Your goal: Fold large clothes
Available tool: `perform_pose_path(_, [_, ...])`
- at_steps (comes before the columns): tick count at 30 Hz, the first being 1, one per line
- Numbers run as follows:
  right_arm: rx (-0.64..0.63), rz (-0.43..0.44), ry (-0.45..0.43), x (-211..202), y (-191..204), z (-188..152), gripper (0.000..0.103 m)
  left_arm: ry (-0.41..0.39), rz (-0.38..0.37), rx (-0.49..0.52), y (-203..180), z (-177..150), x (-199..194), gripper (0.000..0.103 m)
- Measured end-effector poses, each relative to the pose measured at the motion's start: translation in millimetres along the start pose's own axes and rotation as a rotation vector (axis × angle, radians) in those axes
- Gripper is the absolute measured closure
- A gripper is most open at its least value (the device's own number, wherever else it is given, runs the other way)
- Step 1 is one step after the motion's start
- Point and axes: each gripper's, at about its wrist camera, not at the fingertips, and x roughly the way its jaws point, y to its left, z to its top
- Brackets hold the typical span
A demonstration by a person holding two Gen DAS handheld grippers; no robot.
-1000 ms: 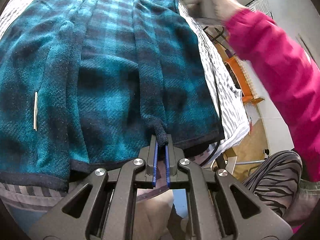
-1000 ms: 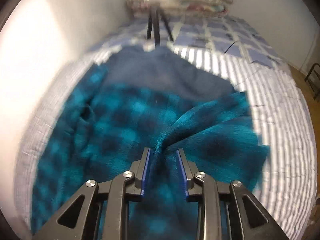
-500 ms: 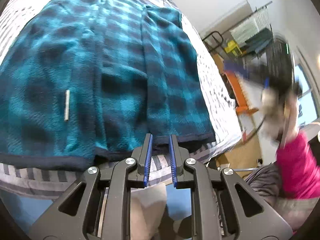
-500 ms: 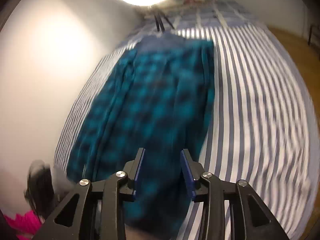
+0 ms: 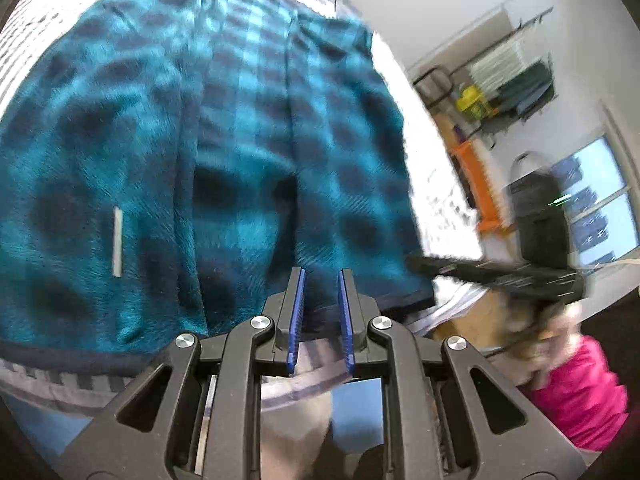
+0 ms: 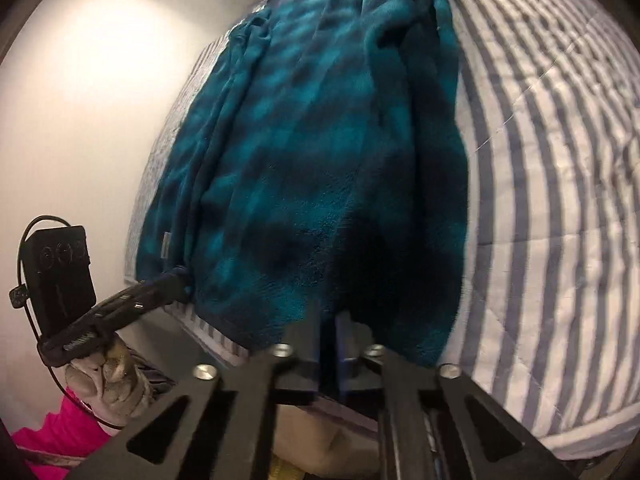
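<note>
The striped bed is carrying the teal plaid garment, lying flat. The right gripper, tilting downward, is pinching shut on its hem. The left gripper, angled downward, is hovering slightly parted over the hem, gripping nothing.

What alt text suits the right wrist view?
A teal plaid fleece lies on a striped bed; the right gripper is shut on its near hem. The left gripper is at the hem's other corner.
</note>
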Motion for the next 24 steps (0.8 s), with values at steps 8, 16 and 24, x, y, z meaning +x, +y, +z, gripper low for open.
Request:
perform_pose_path(8, [-0.059,-0.151,0.032,-14,-1,-12,0.099,0.038,0.074,0.125,-24,-20,17,0.089])
perform_pose_path(16, [-0.163,-0.113,-0.224,-80,15,8,0.079,-0.092,0.088,0.247,-66,-20,-16,0.089])
perform_pose_path(24, [-0.222,-0.110,-0.392,-61,20,90,0.081,-0.090,0.095,0.276,-84,2,34,0.089])
